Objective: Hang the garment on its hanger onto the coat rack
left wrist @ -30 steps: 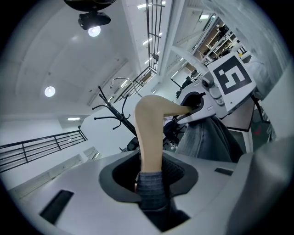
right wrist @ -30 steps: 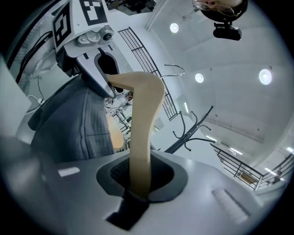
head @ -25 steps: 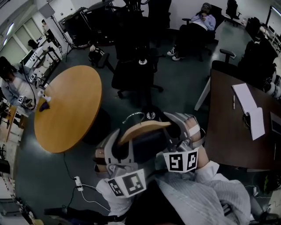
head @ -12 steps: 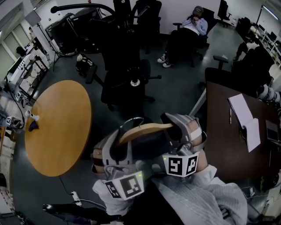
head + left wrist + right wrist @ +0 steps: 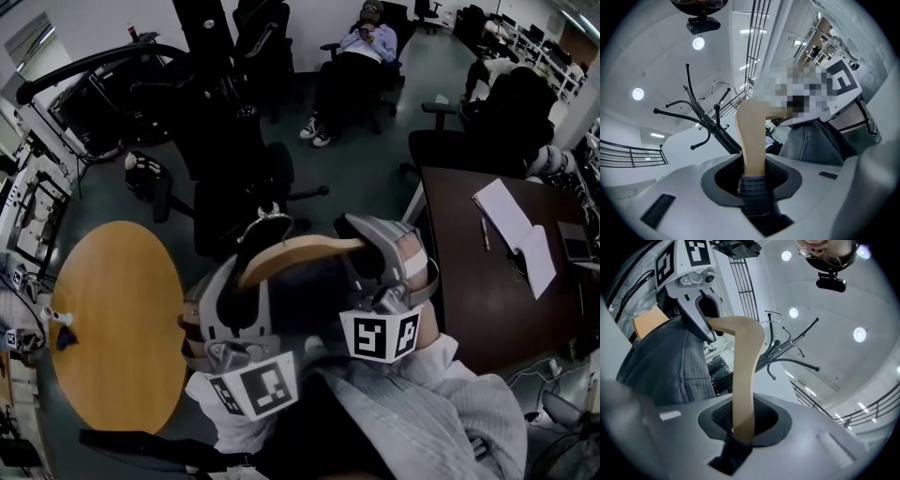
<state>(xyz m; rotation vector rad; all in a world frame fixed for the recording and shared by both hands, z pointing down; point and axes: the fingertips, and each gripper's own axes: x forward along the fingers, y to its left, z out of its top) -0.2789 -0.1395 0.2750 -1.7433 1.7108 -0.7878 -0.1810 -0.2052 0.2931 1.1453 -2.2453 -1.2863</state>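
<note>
Holding: the left gripper (image 5: 246,281) and the right gripper (image 5: 368,246) each grip one end of the wooden hanger (image 5: 300,253), in the middle of the head view.
Left jaws: pressed tight on the left end of the hanger, with a bit of grey cloth pinched in too.
Right jaws: pressed tight on the right end of the hanger, with dark cloth at the bottom of the grip.
Garment: the dark garment (image 5: 309,305) hangs on the hanger, between the two grippers, just below the middle of the frame.
Hook: the metal hook (image 5: 267,217) sticks out from the middle of the hanger, toward the top of the frame.
Coat rack: the black coat rack (image 5: 701,117), with curved arms, shows in the left half of the left gripper view. It is right of the middle in the right gripper view. The hanger is not hung on it.
Around: a round wooden table (image 5: 112,319) is at the lower left. A dark desk (image 5: 469,291) with white paper (image 5: 511,230) is at the right. A person (image 5: 361,42) sits in a chair at the top.
</note>
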